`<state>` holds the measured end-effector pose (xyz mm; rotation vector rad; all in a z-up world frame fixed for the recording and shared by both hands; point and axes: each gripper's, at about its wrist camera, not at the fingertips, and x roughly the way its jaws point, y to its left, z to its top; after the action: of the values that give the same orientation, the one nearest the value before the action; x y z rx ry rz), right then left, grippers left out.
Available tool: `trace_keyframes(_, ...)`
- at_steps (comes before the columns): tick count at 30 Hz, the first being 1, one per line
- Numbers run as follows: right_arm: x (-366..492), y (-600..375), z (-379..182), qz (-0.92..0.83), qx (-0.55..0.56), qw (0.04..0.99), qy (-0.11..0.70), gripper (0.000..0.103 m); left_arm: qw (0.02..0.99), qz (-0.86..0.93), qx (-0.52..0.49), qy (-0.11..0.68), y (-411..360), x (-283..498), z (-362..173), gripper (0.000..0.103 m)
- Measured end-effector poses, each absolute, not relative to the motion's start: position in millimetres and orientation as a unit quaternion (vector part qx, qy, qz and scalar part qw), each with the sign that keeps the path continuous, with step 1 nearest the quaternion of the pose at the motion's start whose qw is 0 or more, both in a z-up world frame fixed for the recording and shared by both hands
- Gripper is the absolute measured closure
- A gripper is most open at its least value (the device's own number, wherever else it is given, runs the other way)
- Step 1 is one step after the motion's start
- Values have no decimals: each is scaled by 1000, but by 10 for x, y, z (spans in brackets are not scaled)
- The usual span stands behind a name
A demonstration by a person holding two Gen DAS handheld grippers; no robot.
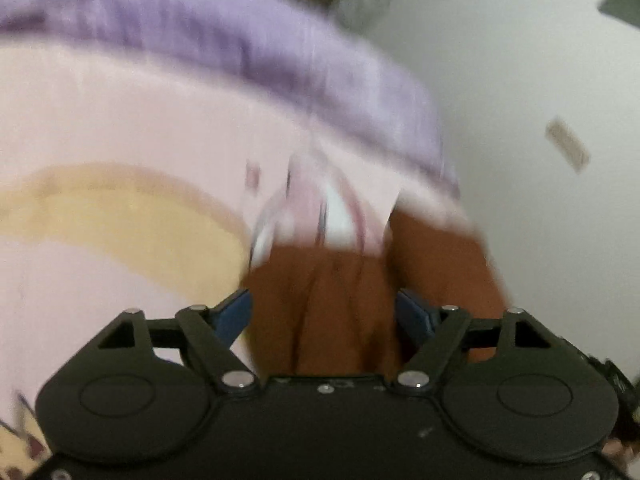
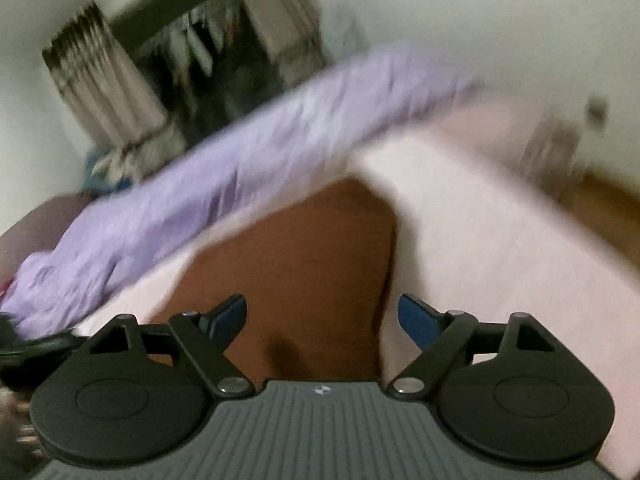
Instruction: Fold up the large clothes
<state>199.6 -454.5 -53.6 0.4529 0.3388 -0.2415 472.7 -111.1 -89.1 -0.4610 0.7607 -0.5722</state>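
A rust-brown garment [image 1: 332,304] fills the space between the fingers of my left gripper [image 1: 324,316], which looks shut on a bunched fold of it. The same brown garment [image 2: 296,248] runs between the blue pads of my right gripper [image 2: 322,318], which also looks shut on it. The cloth hangs or stretches over a pale pink bed sheet [image 1: 120,112]. Both views are blurred by motion.
A lilac blanket [image 1: 240,48] lies along the far side of the pink sheet [image 2: 500,220], also in the right wrist view [image 2: 224,168]. A printed yellow shape [image 1: 132,216] is on the sheet. White wall [image 1: 520,80], curtains and a dark window [image 2: 192,60], wooden floor [image 2: 600,200].
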Motion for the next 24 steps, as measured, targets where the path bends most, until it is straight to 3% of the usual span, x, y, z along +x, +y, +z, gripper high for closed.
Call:
trace_keyframes(2, 2050, -4441, -409, -145, 204, 962, 110, 23, 880, -284, -211, 318, -1329, 4631, -617, 15)
trace_keyframes(5, 2466, -4257, -413, -189, 187, 958, 101, 59, 904, -286, -183, 260, -1846, 4510, -407, 13)
trace_keyframes(7, 2812, -4173, -534, -192, 163, 959, 130, 68, 920, -290, -125, 233, -2274, 4513, -434, 10)
trace_keyframes(11, 3115, -4179, -1164, -191, 161, 941, 231, 71, 932, -230, -24, 278, -2659, 4625, -1041, 11)
trace_keyframes(14, 2972, -4138, -1356, -182, 168, 945, 213, 74, 925, -236, -99, 282, -2480, 4577, -1563, 9)
trace_keyframes(16, 3050, -4047, -1293, -186, 142, 945, 227, 72, 920, -241, -127, 282, -2402, 4647, -1464, 9)
trace_keyframes(19, 2980, -4023, -1123, -189, 128, 943, 241, 72, 923, -235, -79, 295, -2488, 4691, -1304, 11)
trace_keyframes(24, 2193, -3757, -777, -185, 120, 955, 198, 73, 926, -292, -52, 232, -2310, 4061, -782, 10)
